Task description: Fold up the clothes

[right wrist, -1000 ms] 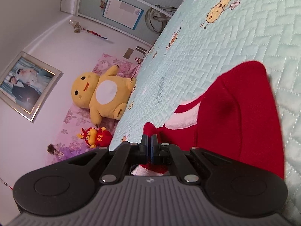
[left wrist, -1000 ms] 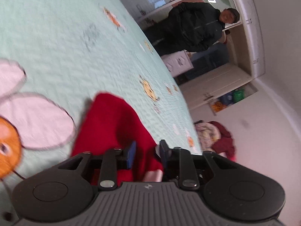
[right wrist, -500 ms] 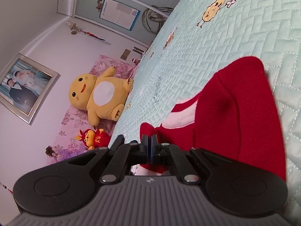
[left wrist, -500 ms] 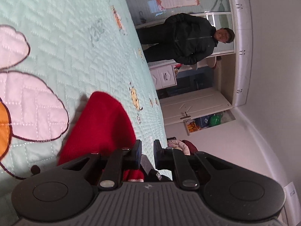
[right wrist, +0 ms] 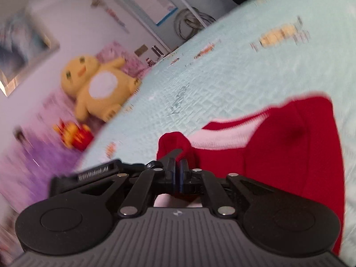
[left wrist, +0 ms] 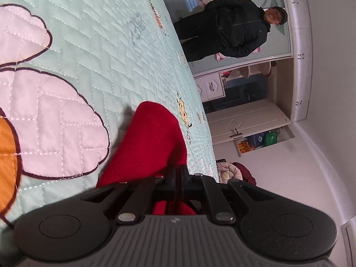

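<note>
A red knitted garment with a white band point(right wrist: 289, 146) lies bunched on the mint-green quilted bedspread point(left wrist: 100, 51). The left gripper point(left wrist: 178, 176) and right gripper point(right wrist: 177, 170) each pinch its red cloth, jaws together.

The pale green quilted bedspread point(left wrist: 106, 51) lies flat and bare beyond the raised fold of the red knitted garment point(left wrist: 151, 142), leaving broad passage across it. At the bed's far end a yellow plush toy point(right wrist: 98, 89) blocks the way; a person in a dark jacket point(left wrist: 231, 33) stands beside the bed's edge.
</note>
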The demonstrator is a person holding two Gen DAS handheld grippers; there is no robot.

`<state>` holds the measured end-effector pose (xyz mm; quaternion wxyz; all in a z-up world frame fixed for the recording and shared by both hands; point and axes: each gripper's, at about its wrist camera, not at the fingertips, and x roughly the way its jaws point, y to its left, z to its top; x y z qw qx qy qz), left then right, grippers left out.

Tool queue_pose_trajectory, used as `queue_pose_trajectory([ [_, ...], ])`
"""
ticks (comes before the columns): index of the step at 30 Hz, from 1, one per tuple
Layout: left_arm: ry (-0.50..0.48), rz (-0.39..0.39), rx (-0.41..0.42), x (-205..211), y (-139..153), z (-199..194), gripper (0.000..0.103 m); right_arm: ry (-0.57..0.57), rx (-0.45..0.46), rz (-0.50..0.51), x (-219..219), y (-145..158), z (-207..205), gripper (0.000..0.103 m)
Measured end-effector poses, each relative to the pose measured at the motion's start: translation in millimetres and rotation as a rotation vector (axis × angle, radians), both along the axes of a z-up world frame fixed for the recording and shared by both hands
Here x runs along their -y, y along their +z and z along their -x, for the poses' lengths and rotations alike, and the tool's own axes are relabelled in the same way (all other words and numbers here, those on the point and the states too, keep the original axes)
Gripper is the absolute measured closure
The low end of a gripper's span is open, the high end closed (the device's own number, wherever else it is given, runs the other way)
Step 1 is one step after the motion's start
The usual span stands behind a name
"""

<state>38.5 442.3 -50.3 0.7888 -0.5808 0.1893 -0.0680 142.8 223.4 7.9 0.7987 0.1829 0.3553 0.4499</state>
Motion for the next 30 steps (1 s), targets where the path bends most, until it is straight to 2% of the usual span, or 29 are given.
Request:
queue_pose_trajectory([
  [3,-0.011,0.021,0.012,-1.0,-1.2,-1.5,0.096,0.013,0.081,0.064,-3.3,6.5,7.5,0.095],
  [4,-0.014,0.03,0.018,-1.3,-1.7,-2.0,0.095,0.021,0.103,0.082,-4.0,8.4,9.6,0.091],
  [5,-0.017,0.04,0.024,-1.7,-2.3,-2.5,0.095,0.041,0.133,0.108,-6.2,12.0,13.7,0.079],
  [6,-0.019,0.055,0.029,-2.4,-2.6,-2.8,0.095,0.061,0.163,0.134,-8.5,15.6,17.8,0.075],
  [10,-0.022,0.096,0.05,-5.7,-2.4,-1.7,0.095,0.125,0.239,0.212,-15.5,28.0,32.2,0.072],
  [14,-0.023,0.099,0.055,-7.3,1.0,-1.0,0.094,0.158,0.234,0.176,-7.9,37.3,31.9,0.072],
  [20,-0.017,0.045,0.033,-9.2,6.1,-1.0,0.093,0.184,0.249,0.144,1.5,45.5,31.0,0.073],
  [26,-0.023,0.039,0.019,-14.2,9.2,-3.8,0.092,0.254,0.159,0.136,-11.5,21.7,24.6,0.073],
  [29,-0.016,0.033,0.001,-14.8,14.5,-5.8,0.092,0.257,0.191,0.21,-26.6,10.7,33.1,0.074],
  [30,0.001,0.034,0.0,-16.3,16.9,-3.3,0.092,0.255,0.186,0.205,-26.0,10.4,32.6,0.074],
])
